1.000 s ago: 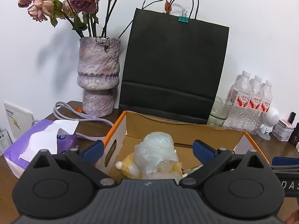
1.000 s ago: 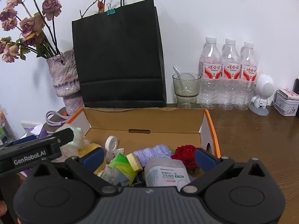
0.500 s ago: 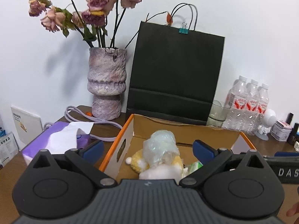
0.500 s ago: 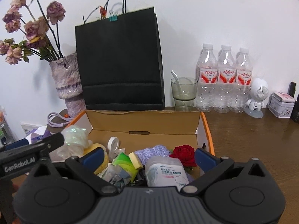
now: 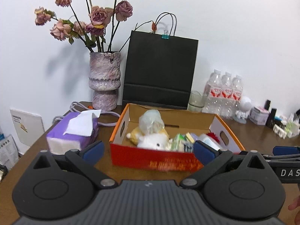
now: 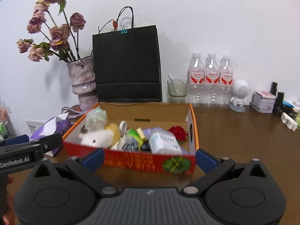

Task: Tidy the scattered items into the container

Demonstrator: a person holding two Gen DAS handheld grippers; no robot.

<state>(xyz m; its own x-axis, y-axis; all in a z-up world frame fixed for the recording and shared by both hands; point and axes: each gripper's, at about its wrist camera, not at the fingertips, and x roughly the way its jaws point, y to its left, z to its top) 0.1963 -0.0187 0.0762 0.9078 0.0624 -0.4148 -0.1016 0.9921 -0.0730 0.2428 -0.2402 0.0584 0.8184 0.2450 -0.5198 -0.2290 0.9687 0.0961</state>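
Note:
An orange cardboard box [image 5: 155,162] [image 6: 131,159] stands on the brown table, holding a white plush toy [image 5: 153,140] [image 6: 95,138], a clear plastic bag [image 5: 151,121], a white wipes pack [image 6: 163,143], a red rose [image 6: 178,131] and several small items. My left gripper [image 5: 148,151] is open and empty, held in front of the box. My right gripper [image 6: 149,157] is open and empty, also in front of the box.
A purple tissue pack [image 5: 73,133] lies left of the box. Behind it stand a vase of dried roses [image 5: 104,82], a black paper bag [image 5: 159,71], a glass [image 6: 177,91] and three water bottles [image 6: 211,78]. Small tins and cosmetics [image 6: 266,101] sit at the right.
Both grippers have pulled back and up from over the box; its red front wall now shows. Both stay open and empty.

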